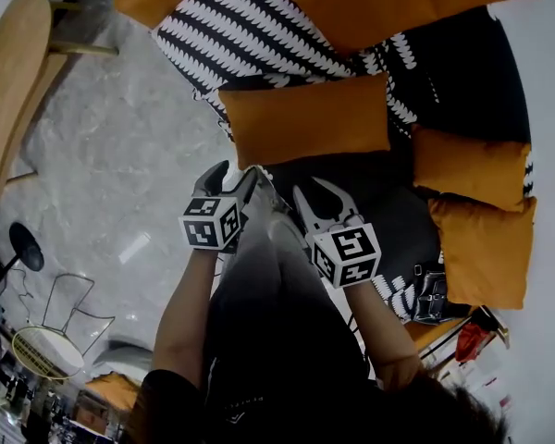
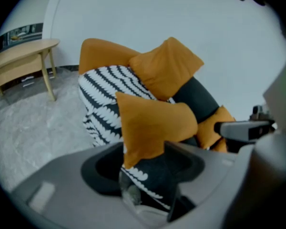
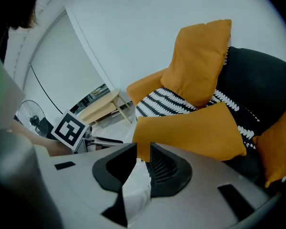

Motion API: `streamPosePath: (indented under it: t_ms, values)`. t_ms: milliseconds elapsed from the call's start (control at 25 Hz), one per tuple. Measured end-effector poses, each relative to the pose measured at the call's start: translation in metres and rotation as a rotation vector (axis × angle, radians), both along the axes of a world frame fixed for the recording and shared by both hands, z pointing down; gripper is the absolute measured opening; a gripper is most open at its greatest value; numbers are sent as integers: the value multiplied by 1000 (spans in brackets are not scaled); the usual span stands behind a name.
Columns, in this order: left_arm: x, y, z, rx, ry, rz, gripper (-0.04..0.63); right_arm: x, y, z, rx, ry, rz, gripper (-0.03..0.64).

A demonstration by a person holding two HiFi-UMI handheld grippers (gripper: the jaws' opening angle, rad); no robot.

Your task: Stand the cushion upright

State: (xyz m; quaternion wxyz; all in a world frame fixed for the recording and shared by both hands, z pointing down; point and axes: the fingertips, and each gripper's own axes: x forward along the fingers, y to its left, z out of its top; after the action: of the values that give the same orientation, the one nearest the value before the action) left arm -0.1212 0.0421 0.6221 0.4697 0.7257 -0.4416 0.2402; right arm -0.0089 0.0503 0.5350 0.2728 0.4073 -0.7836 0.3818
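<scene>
Left gripper [image 1: 234,172] fingers spread, right gripper [image 1: 314,191] fingers spread, nothing pinched; both just below orange cushion [image 1: 305,118], frame centre.

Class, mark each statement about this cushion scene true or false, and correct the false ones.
1. The left gripper and the right gripper are both open and empty. True.
2. The cushion nearest the grippers is blue. False: that cushion is orange.
3. A wooden table stands on the floor. True.
4. The throw on the seat is plain white. False: the throw is black with a white pattern.
</scene>
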Motion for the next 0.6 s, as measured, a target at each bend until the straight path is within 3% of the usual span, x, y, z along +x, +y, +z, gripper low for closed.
streamPosePath:
  t_ms: [600]
  values:
    - [12, -14, 31, -33, 109, 7, 327, -5, -6, 45, -48, 16, 23, 80]
